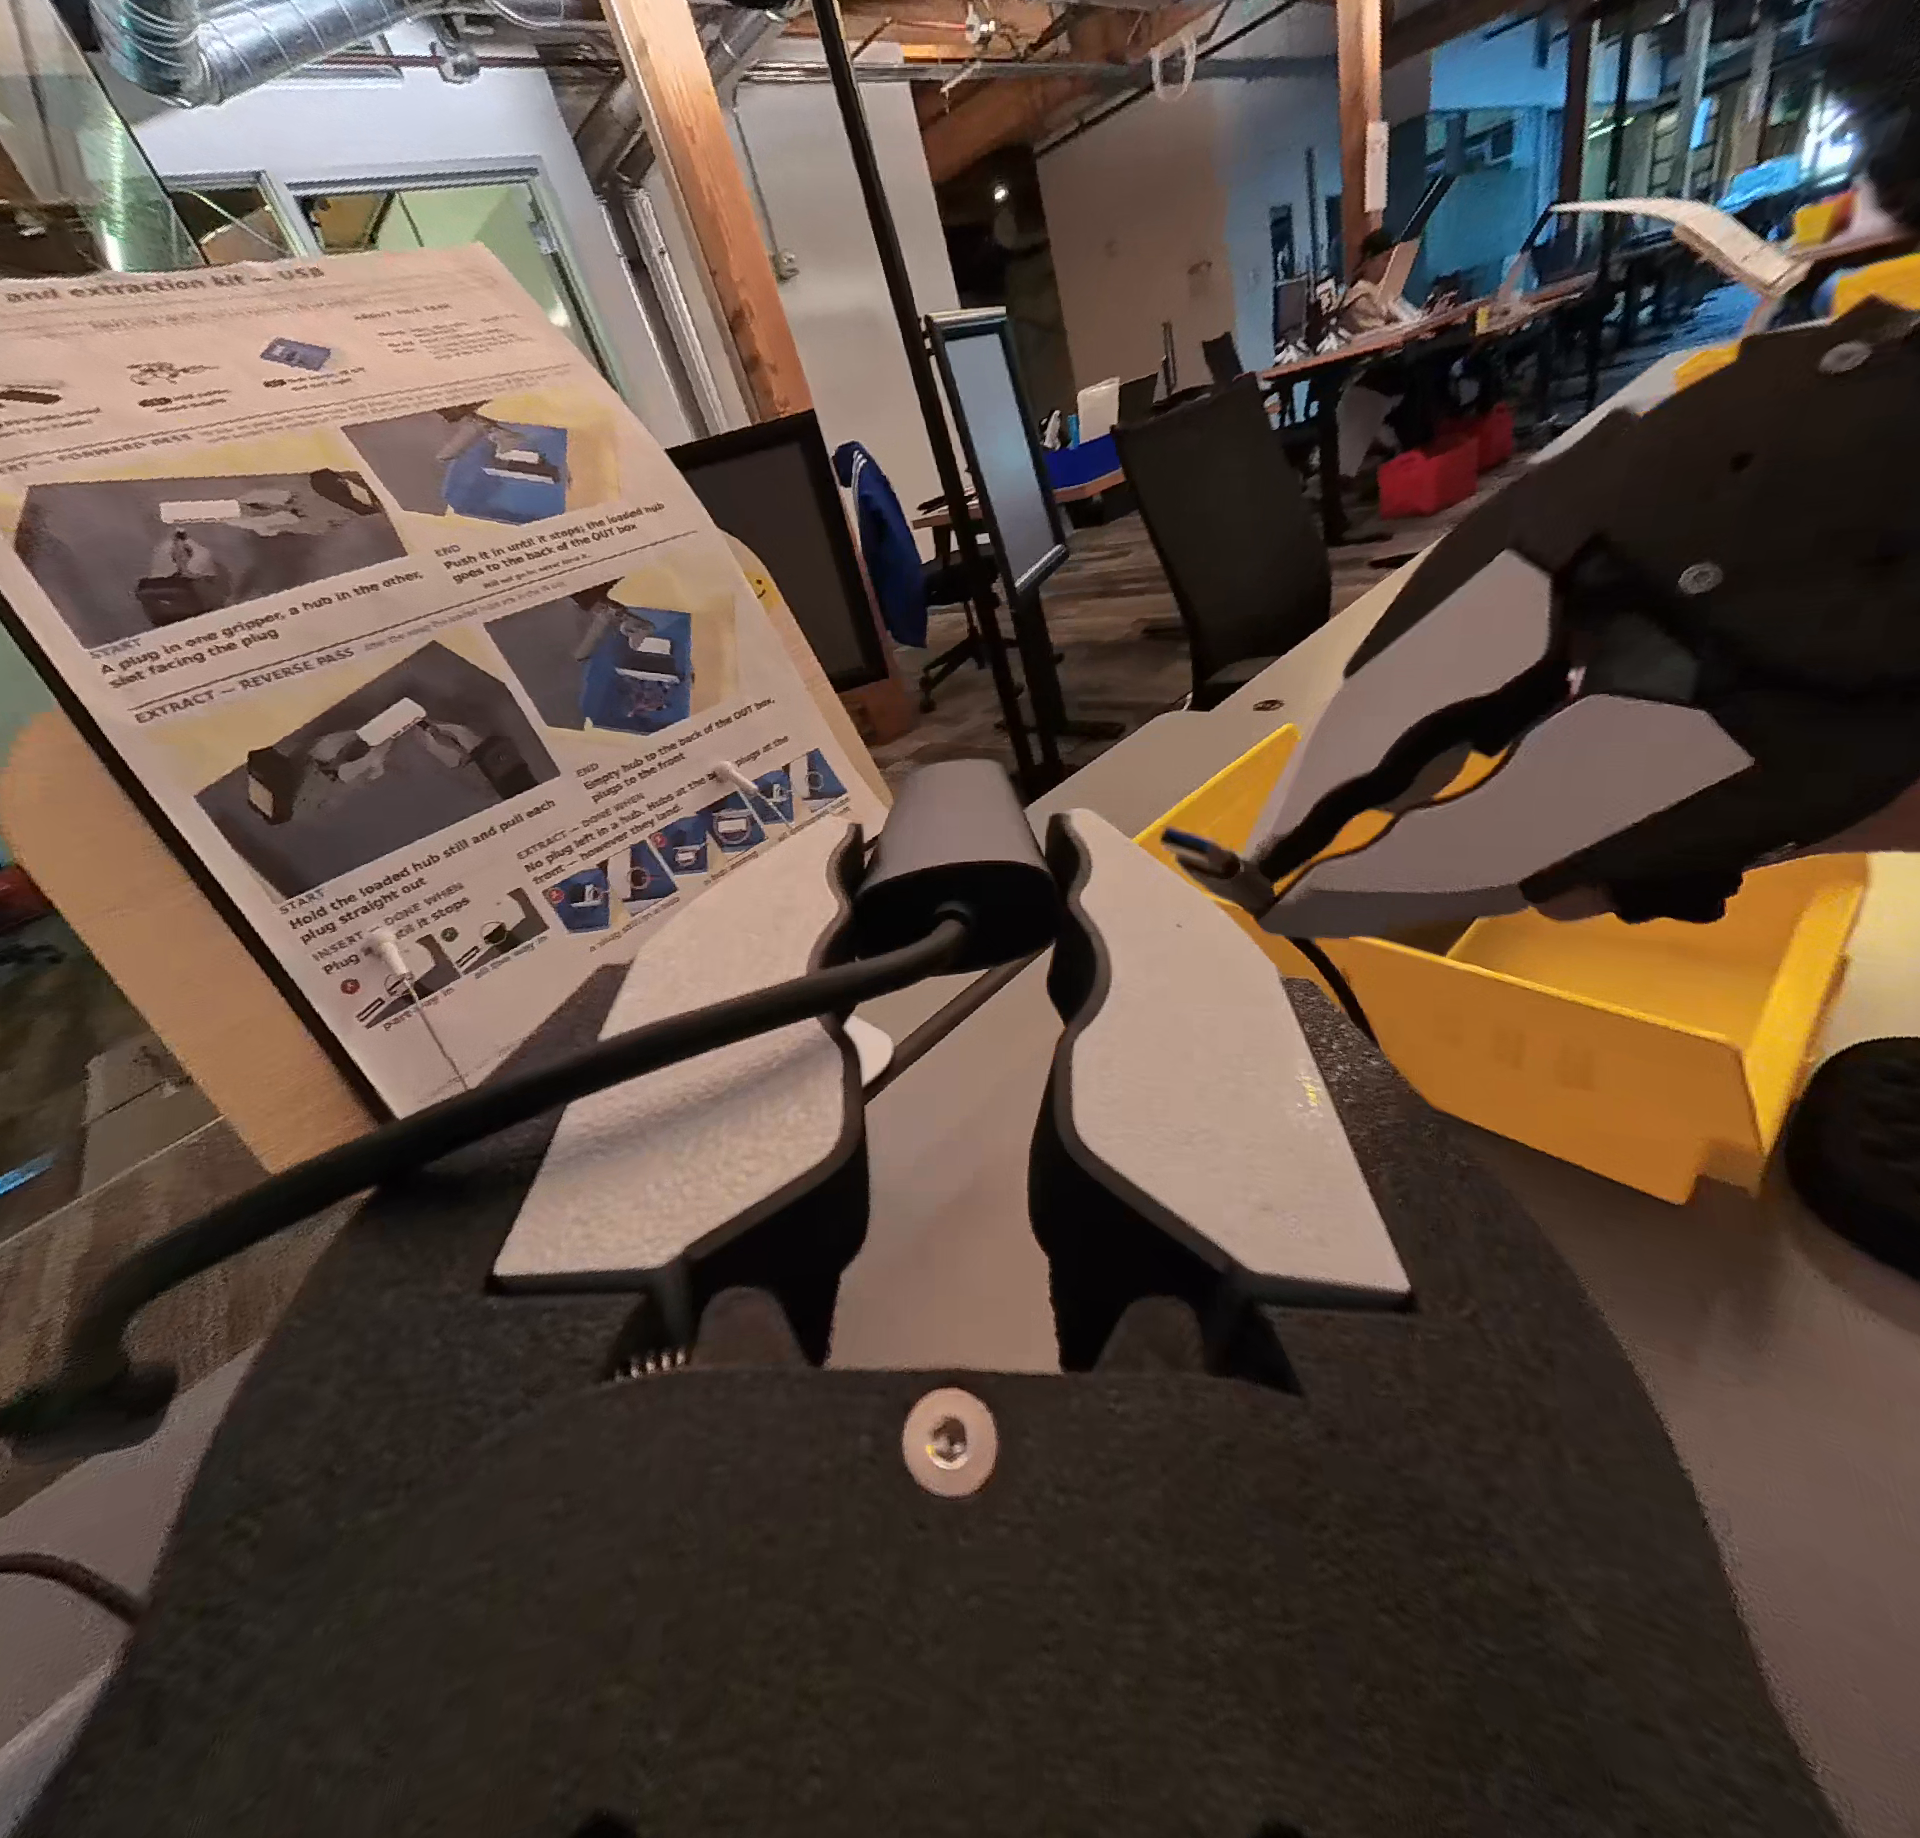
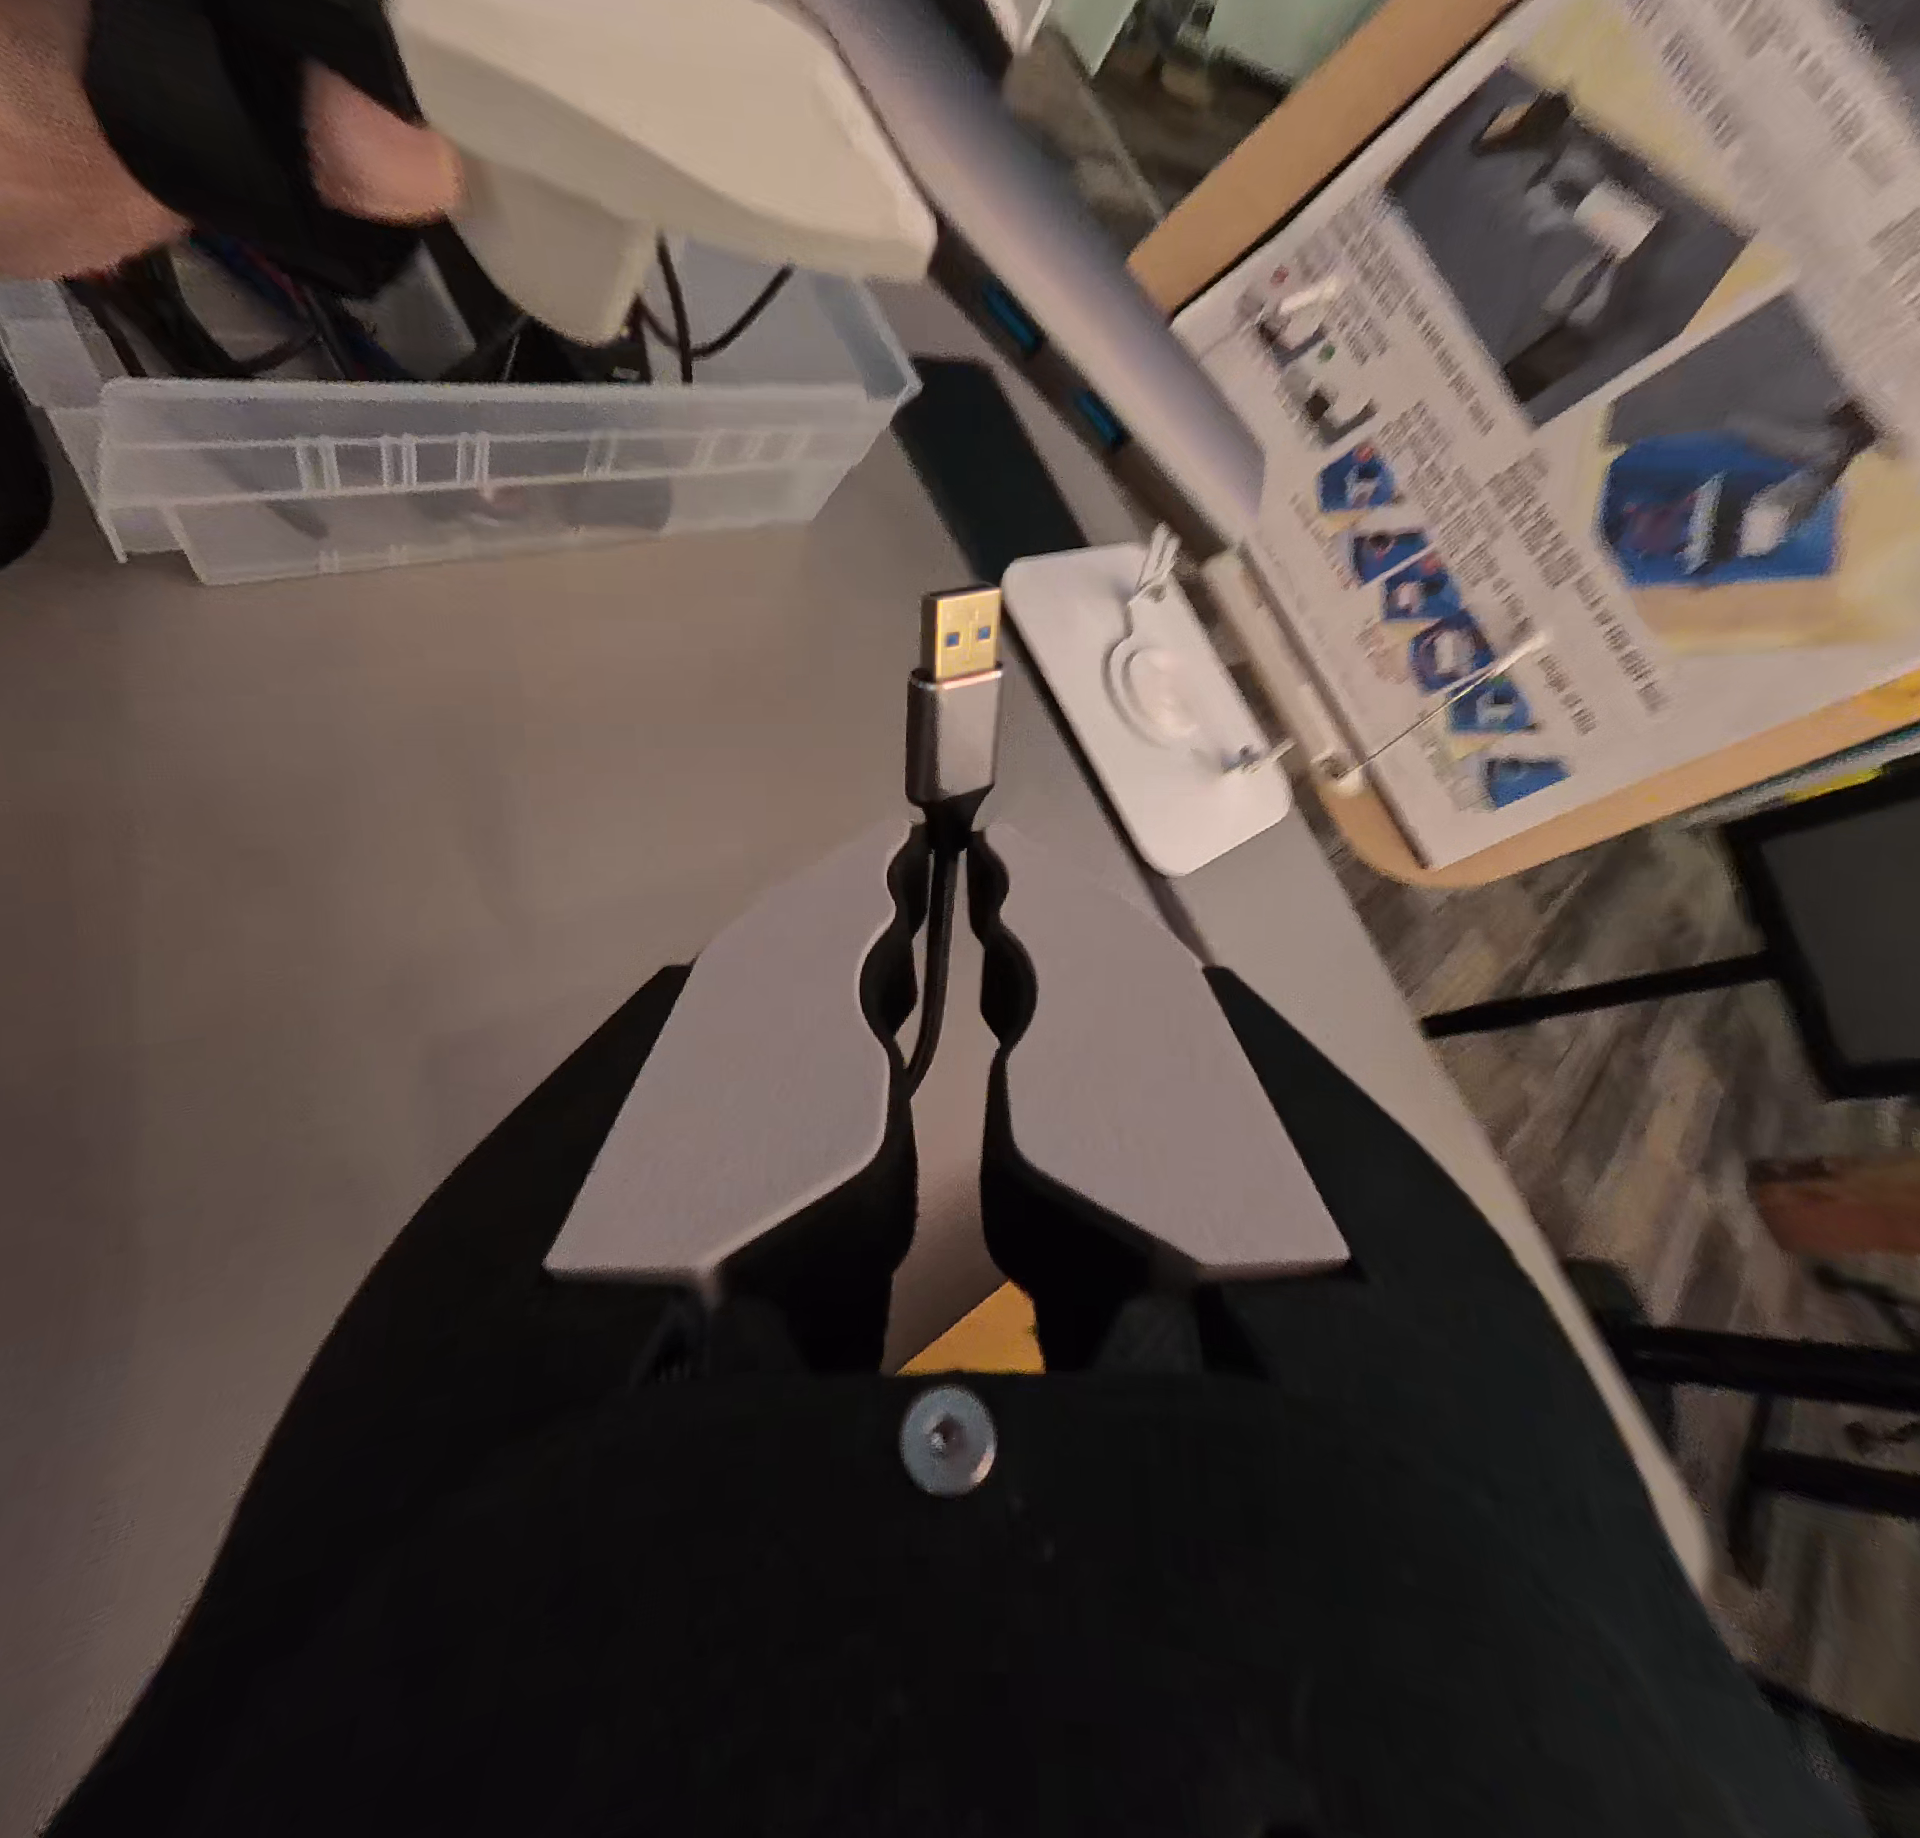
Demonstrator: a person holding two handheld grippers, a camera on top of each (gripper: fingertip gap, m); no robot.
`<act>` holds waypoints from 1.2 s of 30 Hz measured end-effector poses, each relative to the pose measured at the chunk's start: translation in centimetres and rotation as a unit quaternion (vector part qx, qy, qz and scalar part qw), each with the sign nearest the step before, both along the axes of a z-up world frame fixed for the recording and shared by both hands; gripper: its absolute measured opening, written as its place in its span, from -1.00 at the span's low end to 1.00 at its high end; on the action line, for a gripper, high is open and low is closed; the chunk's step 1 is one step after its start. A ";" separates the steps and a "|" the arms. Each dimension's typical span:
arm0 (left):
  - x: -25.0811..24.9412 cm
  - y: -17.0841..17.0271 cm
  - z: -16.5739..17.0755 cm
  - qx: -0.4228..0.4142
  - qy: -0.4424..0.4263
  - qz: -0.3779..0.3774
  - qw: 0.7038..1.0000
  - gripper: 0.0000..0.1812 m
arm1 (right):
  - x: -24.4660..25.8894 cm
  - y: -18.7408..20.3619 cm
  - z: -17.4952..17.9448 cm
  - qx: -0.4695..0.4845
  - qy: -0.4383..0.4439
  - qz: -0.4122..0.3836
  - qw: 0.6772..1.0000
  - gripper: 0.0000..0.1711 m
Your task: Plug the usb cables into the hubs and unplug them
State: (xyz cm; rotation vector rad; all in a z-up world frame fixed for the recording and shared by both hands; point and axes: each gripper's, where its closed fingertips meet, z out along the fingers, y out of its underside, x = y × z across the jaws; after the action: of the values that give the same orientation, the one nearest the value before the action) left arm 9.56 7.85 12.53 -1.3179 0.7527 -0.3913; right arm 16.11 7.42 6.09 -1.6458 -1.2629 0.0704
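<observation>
My left gripper (image 1: 956, 848) is shut on the end of a dark grey USB hub (image 1: 951, 832); the hub's black cable (image 1: 499, 1092) trails off to the left. In the right wrist view the hub (image 2: 1070, 261) is a long grey bar with blue ports, ahead of and above the plug. My right gripper (image 2: 945, 838) is shut on a black cable just behind its USB plug (image 2: 954, 708), which has a grey shell and a gold tip pointing forward. In the left wrist view the right gripper (image 1: 1262, 884) holds the plug (image 1: 1205, 853) just right of the hub, apart from it.
A yellow bin (image 1: 1558, 1050) stands under the right gripper. A clear plastic bin (image 2: 468, 458) with cables stands at the far left of the grey table (image 2: 416, 853). An instruction sheet (image 1: 343, 645) on a board leans at the table's edge, with a white pad (image 2: 1143, 728) beside it. My hands' fingertips stand some 10 cm from each other.
</observation>
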 end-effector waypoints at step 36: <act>-7.3 -1.4 5.8 0.017 -0.082 0.011 0.996 -0.64 | -6.5 3.4 -19.7 -0.321 0.135 -0.003 0.937 -0.63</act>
State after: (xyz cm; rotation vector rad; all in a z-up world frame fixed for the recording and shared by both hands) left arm 2.25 6.46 18.31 -1.2441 0.6043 -0.4615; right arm 9.65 10.80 -13.65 -2.0972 -1.0769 0.7506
